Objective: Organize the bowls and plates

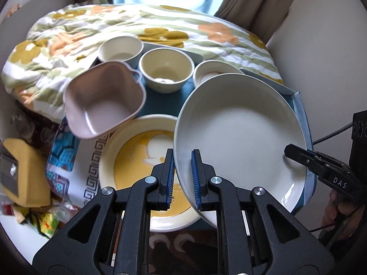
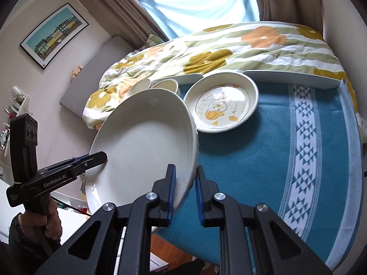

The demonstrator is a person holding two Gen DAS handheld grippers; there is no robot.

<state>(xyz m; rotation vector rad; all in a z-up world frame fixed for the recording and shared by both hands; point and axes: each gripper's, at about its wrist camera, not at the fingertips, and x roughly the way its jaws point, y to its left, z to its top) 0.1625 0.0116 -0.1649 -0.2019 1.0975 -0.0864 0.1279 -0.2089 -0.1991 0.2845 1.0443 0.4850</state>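
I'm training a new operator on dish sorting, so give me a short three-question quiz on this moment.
1. True or false: the large white plate lies flat on the blue mat.
2. How many grippers hold that plate? A) none B) one C) two
3. What picture is on the small plate beside it in the right wrist view?

Key:
1. False: it is tilted and lifted clear.
2. C: the left gripper and the right gripper each have their jaws shut on the plate's rim, at opposite sides.
3. A yellow duck.
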